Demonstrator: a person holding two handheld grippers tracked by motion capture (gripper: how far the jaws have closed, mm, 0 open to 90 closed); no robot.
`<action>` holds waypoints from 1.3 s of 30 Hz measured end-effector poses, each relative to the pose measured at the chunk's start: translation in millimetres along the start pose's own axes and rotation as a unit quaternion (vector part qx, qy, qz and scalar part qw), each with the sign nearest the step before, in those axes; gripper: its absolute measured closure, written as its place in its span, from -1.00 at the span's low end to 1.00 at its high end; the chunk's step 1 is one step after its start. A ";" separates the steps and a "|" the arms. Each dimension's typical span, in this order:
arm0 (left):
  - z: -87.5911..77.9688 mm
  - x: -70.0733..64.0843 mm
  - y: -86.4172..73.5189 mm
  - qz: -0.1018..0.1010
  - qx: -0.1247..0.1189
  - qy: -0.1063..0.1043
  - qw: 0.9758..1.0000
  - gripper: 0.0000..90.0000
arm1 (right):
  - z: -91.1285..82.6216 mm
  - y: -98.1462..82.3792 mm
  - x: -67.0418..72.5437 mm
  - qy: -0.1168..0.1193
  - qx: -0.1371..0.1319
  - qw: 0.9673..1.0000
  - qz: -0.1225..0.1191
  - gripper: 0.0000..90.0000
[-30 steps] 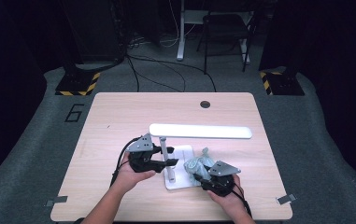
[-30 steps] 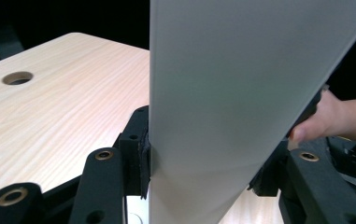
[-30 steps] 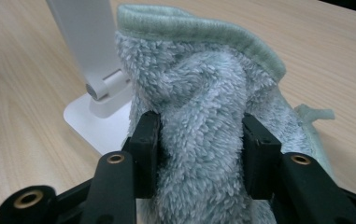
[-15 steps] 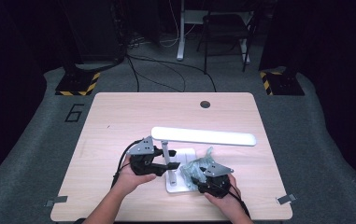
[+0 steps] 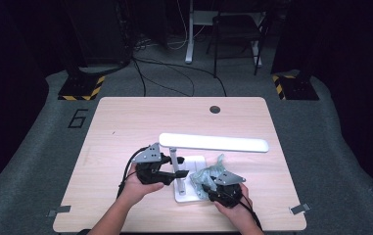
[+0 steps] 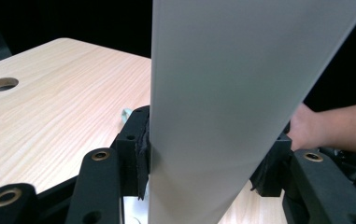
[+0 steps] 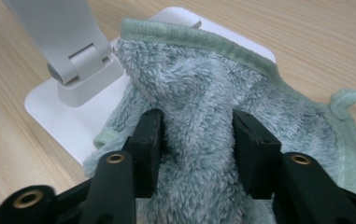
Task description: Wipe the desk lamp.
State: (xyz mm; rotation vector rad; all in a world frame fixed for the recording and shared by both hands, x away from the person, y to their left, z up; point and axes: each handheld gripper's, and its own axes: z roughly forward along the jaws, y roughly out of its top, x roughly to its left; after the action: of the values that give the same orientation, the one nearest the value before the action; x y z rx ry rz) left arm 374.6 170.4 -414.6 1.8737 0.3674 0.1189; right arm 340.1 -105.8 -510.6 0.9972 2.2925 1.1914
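Observation:
A white desk lamp stands near the table's front edge, with a flat base, an upright post and a long head bar reaching right. My left gripper comes in from the left and is shut on the post; both pads touch it, and the jaws have just eased slightly. My right gripper is shut on a bunched green fluffy cloth, having just tightened a little. In the right gripper view the cloth lies on the lamp base beside the post's hinge.
The light wooden table has a round cable hole at the back. Beyond its far edge are cables, a chair and yellow-black striped stands on the dark floor. A hand shows behind the post.
My right gripper has shifted slightly left with the cloth, further onto the lamp base. The lamp head's right end has swung a little nearer. The left gripper has stayed put.

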 end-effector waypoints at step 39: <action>-43.4 -8.7 -3.9 -0.015 0.003 0.056 0.998 0.21 | -0.7 3.0 -4.8 -0.002 -0.012 0.996 0.085 0.46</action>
State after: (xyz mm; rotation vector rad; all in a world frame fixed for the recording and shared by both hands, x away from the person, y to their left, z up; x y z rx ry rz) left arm 354.3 208.2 -403.1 1.8714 0.4738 0.2028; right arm 344.2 -108.6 -507.7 1.2054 2.2208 1.2792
